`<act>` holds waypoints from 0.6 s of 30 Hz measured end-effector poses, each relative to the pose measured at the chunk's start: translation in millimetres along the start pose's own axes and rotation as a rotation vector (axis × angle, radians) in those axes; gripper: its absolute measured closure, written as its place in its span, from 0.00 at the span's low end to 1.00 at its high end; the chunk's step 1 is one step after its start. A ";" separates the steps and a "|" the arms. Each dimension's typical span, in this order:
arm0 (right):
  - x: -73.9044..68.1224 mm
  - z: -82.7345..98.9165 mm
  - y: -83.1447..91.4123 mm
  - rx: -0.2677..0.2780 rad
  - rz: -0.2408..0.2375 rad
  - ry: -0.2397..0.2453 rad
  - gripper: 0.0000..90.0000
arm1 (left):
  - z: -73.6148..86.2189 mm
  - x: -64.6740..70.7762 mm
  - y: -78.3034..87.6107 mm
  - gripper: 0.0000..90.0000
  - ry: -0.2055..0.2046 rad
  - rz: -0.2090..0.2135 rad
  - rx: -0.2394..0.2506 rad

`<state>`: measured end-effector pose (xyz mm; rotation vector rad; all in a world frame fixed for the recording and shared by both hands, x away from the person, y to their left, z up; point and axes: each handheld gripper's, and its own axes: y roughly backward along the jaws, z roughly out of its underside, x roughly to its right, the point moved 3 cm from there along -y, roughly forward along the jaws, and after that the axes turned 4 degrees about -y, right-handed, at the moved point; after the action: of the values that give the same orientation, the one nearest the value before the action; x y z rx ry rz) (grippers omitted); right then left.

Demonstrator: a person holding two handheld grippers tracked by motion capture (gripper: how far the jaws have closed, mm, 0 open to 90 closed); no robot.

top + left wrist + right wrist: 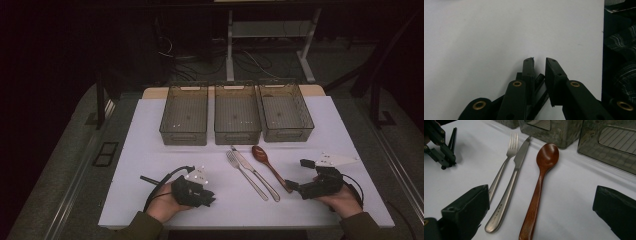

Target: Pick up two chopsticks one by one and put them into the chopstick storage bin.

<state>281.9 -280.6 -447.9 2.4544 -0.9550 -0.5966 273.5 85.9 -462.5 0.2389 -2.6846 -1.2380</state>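
The wooden spoon (541, 182) is dark reddish-brown w/ a glossy oval bowl and a long slim handle that widens a bit toward its end; it lies flat on the white table (150, 150), bowl toward the bins, handle running back toward the person. In the high view the spoon (270, 172) sits just right of the knife (255, 172) and fork (246, 175), the three near each other in a loose fan, all in front of the middle bin (237, 120) and right bin (286, 112); a left bin (184, 115) stands beside those. Knife and fork are plain brushed metal, laid close alongside each other. The right gripper (305, 177) rests low on the table at the spoon's handle end, held by the right hand (345, 200); its jaws stand wide apart, and in the right gripper view the spoon handle runs down btwn them w/o either pad touching it, so nothing is gripped. The left gripper (207, 195), in the left hand (165, 205), sits apart from the cutlery on the left; in the left gripper view (539, 62) its jaws are nearly together w/ just a narrow gap, bare table beyond them, nothing held.
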 end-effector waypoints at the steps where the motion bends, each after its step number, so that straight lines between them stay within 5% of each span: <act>1: 0.0 0.0 0.0 -0.001 0.000 0.000 0.00 | -0.1 -0.7 -0.1 0.86 -0.004 -0.003 0.001; 10: -0.2 0.1 -0.3 -0.002 0.000 0.001 0.00 | -0.2 -5.2 -2.7 0.90 -0.038 -0.011 0.032; 18: 0.0 0.1 -0.8 -0.003 0.001 0.000 0.00 | -7.3 -23.2 -6.2 0.94 -0.049 -0.022 0.064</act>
<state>282.2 -280.1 -448.4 2.4514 -0.9545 -0.5974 298.1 81.5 -464.7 0.2505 -2.7733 -1.1804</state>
